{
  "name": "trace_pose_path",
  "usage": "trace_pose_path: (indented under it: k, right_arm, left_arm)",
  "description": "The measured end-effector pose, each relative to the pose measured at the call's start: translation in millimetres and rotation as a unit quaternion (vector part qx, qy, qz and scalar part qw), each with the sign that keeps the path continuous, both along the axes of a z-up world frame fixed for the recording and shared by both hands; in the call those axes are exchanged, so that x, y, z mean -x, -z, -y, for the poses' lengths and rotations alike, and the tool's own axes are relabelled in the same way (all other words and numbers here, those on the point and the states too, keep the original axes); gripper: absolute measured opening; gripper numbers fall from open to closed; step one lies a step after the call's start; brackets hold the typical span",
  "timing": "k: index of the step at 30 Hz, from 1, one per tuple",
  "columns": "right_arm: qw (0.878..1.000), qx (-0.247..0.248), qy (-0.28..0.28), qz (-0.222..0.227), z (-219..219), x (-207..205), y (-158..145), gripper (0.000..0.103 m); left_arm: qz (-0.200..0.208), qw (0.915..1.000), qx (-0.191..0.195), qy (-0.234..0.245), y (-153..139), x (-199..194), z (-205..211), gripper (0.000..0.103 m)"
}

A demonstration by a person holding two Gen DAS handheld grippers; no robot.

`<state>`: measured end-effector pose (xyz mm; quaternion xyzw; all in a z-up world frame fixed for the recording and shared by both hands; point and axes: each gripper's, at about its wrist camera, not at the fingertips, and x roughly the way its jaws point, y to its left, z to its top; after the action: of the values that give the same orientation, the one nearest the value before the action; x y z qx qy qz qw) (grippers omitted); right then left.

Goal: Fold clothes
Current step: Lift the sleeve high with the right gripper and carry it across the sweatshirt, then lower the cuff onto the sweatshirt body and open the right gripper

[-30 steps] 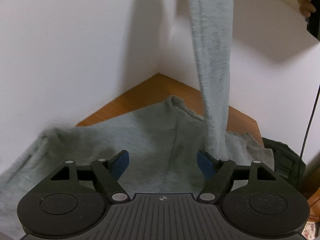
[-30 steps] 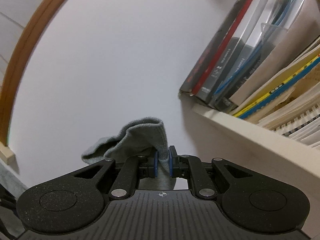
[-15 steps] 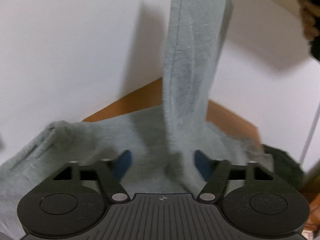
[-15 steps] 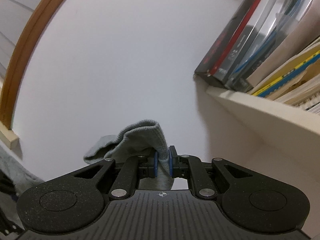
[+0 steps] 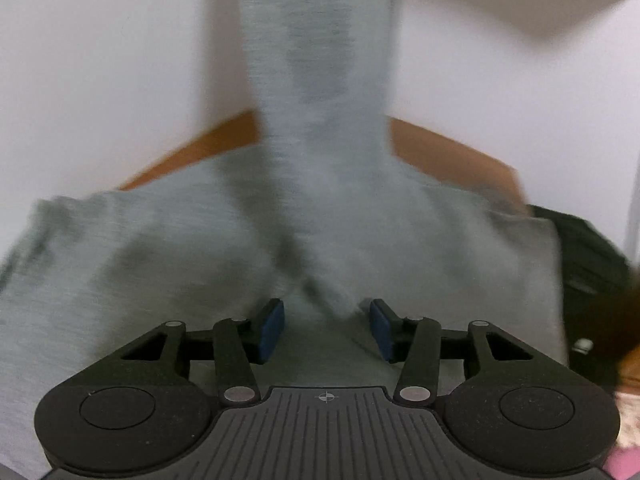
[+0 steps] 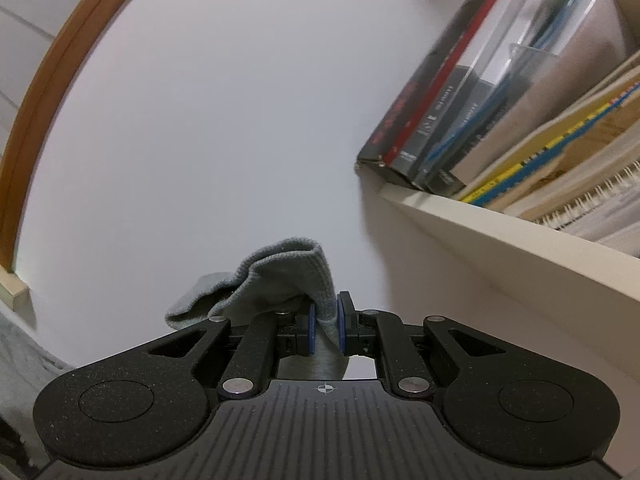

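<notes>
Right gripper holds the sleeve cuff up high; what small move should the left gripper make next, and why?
Probably ease the left gripper forward and close on the sleeve where it meets the sweater. Its jaws are opening, the pads clear of fabric, while the right gripper pinches the cuff.

Indoor light, soft and even; left wrist view blurred, right wrist view sharp.
Motion blur smeared the grey garment (image 5: 320,208) and the wooden tabletop (image 5: 448,152) across the left view, while the left gripper (image 5: 327,330) at the bottom stayed crisp. A broad soft shadow crossed the white wall (image 5: 100,80) at upper right. In the right view the books (image 6: 472,92) read clearly; fisheye bending curved the wooden frame (image 6: 52,92) at left and darkened the corners. No glare showed.
</notes>
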<state>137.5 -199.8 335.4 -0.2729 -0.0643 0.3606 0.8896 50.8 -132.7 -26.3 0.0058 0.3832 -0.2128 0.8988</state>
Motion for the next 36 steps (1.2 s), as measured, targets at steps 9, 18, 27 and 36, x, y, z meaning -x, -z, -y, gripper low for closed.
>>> trace_pose_path:
  k: [9, 18, 27, 36]
  right_arm:
    - [1.0, 0.02, -0.009, -0.017, 14.7, 15.2, 5.4, 0.012]
    - [0.998, 0.04, -0.017, -0.041, 34.7, 58.6, 6.0, 0.012]
    - [0.995, 0.055, -0.028, -0.074, 41.2, 95.4, 17.8, 0.012]
    - [0.984, 0.075, -0.047, -0.151, 32.9, 141.8, 32.6, 0.012]
  left_arm:
    - [0.011, 0.9992, 0.015, -0.035, -12.1, 10.1, -10.1, 0.062]
    - [0.046, 0.9955, 0.043, -0.072, -44.1, 36.9, -26.1, 0.069]
    - [0.074, 0.9921, 0.048, -0.089, -69.5, 76.4, -43.8, 0.071]
    - [0.103, 0.9859, 0.055, -0.119, -102.4, 119.2, -80.5, 0.076]
